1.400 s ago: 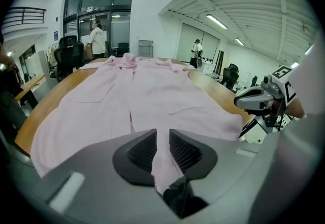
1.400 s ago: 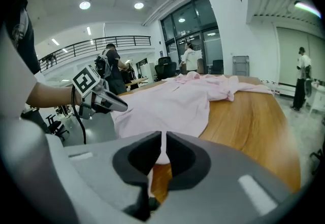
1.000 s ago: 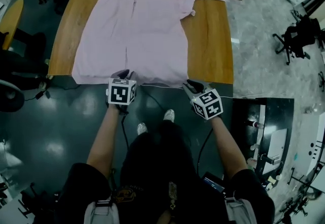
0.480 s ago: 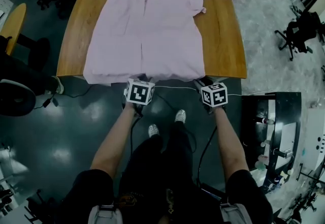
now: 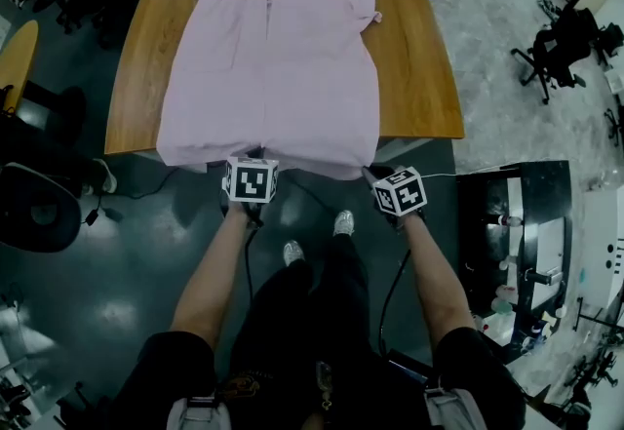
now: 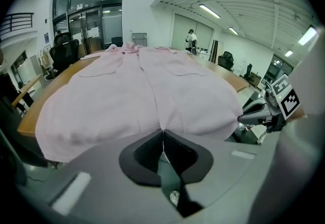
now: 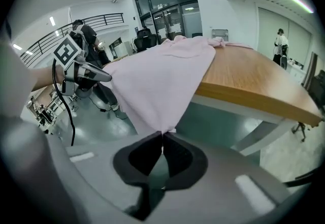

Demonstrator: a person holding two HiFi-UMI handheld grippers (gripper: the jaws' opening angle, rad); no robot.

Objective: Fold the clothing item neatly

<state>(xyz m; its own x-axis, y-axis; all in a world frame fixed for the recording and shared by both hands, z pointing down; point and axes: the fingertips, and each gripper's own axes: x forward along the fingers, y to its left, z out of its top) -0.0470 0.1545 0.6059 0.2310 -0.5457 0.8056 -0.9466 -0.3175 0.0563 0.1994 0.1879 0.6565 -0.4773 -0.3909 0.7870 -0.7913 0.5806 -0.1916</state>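
Dark green floor lies nearest, under the person's legs, with both grippers just past it at the near edge of the wooden table. Jaws of the left gripper and the right gripper have just been closing and now pinch the overhanging hem of the pink short-sleeved shirt, the left near the hem's middle, the right at its right corner. Beyond them the shirt lies flat along the table, sleeves spread, collar at the far end
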